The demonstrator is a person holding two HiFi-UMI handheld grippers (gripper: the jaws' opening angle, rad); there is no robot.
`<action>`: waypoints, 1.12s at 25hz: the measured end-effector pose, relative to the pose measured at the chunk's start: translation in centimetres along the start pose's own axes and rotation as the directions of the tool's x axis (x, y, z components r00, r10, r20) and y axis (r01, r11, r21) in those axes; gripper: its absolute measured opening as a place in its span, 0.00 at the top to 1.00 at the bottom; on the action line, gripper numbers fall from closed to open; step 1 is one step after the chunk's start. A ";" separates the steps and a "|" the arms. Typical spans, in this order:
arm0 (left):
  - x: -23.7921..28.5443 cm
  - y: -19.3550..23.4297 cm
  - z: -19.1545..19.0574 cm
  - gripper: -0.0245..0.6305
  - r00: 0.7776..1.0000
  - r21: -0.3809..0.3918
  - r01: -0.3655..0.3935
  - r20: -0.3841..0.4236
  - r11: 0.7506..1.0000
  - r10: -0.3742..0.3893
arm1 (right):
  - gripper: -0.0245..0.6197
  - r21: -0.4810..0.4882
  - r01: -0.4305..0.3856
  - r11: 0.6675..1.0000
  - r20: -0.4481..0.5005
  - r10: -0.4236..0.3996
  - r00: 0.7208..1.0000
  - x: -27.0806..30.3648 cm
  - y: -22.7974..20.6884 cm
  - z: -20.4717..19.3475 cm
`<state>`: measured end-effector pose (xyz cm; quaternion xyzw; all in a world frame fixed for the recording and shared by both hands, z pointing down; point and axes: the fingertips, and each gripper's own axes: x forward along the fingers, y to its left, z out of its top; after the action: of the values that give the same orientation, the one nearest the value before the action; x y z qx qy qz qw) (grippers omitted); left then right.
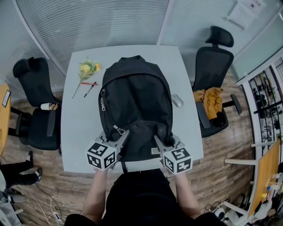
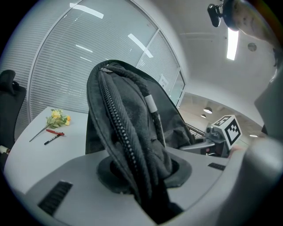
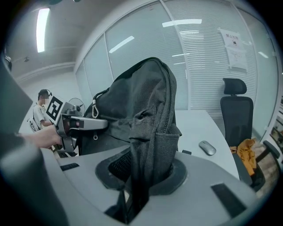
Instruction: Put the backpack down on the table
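1. My left gripper is closed partway, clamped on the zippered edge of the backpack at its near left corner. Fabric fills the jaws.
2. The backpack lies over the table with its long axis running 6 to 12 o'clock. It stretches toward 12 from both tongs, and neither hand is nearer. I cannot tell whether the near end rests on the table yet.
3. My right gripper is likewise part-closed, pinching the mesh side fabric at the near right corner.
4. A small pale label on the near end is too small to read. The sheet on the glass wall at 1 o'clock is also illegible.
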<state>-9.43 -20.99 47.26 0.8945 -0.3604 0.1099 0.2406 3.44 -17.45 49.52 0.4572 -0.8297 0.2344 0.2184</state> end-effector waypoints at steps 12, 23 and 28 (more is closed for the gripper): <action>2.6 1.9 -0.8 0.80 0.999 -0.050 -0.014 -0.049 0.999 0.012 | 0.82 0.022 -0.037 0.999 -0.049 0.038 0.998 2.6 -2.0 -0.4; 4.9 3.0 -2.2 0.79 0.995 -0.089 -0.021 -0.096 0.996 0.012 | 0.82 0.054 -0.045 0.998 -0.090 0.050 0.995 4.2 -3.8 -1.6; 5.7 3.9 -2.7 0.78 0.993 -0.103 -0.026 -0.119 0.994 0.013 | 0.82 0.071 -0.051 0.996 -0.111 0.059 0.992 5.3 -4.2 -1.9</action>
<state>-8.14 -25.46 53.08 0.8689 -0.3596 0.1462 0.3071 4.81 -21.78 54.87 0.4273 -0.8197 0.2941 0.2429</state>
